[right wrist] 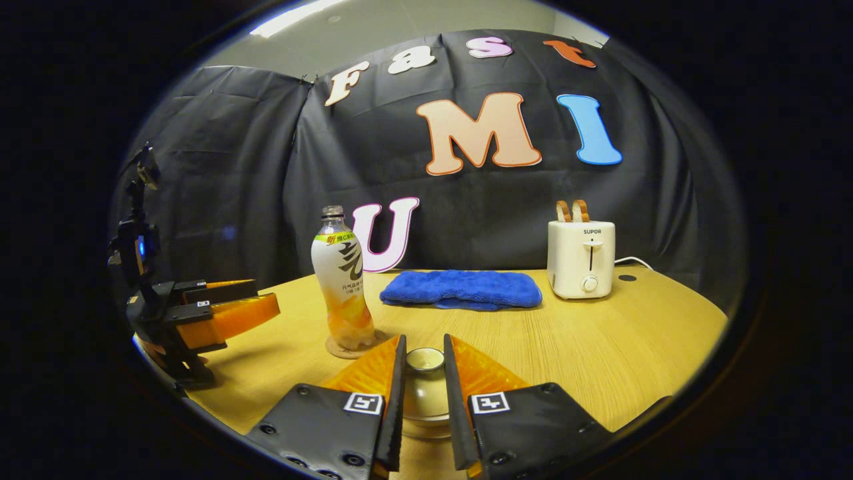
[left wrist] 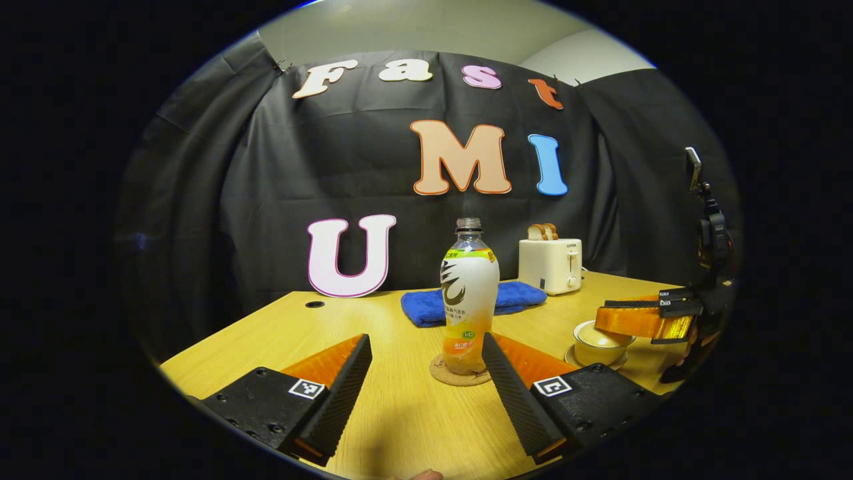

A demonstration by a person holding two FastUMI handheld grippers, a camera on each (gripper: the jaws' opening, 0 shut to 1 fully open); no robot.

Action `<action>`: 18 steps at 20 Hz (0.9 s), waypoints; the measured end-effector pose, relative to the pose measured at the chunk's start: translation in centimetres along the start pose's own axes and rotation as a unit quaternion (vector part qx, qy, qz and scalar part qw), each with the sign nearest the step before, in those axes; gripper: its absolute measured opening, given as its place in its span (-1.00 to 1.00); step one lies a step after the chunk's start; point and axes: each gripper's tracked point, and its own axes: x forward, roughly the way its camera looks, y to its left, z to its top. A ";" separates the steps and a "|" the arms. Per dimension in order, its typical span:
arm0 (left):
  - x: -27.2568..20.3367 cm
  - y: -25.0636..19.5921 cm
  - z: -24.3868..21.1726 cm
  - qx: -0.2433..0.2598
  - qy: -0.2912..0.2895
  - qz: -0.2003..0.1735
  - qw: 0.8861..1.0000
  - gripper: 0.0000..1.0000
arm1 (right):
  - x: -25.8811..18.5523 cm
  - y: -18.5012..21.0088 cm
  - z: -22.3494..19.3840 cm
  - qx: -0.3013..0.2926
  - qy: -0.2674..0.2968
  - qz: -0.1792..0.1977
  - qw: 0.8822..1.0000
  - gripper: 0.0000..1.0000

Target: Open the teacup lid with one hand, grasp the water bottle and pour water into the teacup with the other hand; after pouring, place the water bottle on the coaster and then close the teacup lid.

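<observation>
Teacup lid (right wrist: pixel 425 360) sits between your right gripper (right wrist: pixel 424 400) fingers, which stand close on either side of its knob; whether they press it you cannot tell. The teacup (left wrist: pixel 598 341) is on its saucer on the desk (right wrist: pixel 600 347). Your left gripper (left wrist: pixel 426 393) is spread wide, fingers apart, with the bottle (left wrist: pixel 468 300) just ahead, upright on the coaster (left wrist: pixel 460 377). Farther back lie a blue towel (right wrist: pixel 461 288) and a toaster (right wrist: pixel 581 259).

"SUPOR" on toaster (right wrist: pixel 580 259); water bottle (right wrist: pixel 344 280) label print probably too small.
</observation>
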 end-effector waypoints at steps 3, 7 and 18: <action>-0.2 0.1 0.1 0.000 -0.003 0.001 1.000 0.94 | 0.0 0.0 0.0 -0.006 0.001 -0.007 1.000 -0.30; -0.8 0.3 0.3 0.000 -0.007 0.002 1.000 0.94 | -0.3 -0.1 0.0 -0.015 -0.001 -0.016 1.000 -0.24; -3.6 1.4 0.4 -0.009 -0.023 0.033 0.999 0.94 | -5.2 -0.9 0.6 -0.014 -0.035 -0.059 0.998 0.92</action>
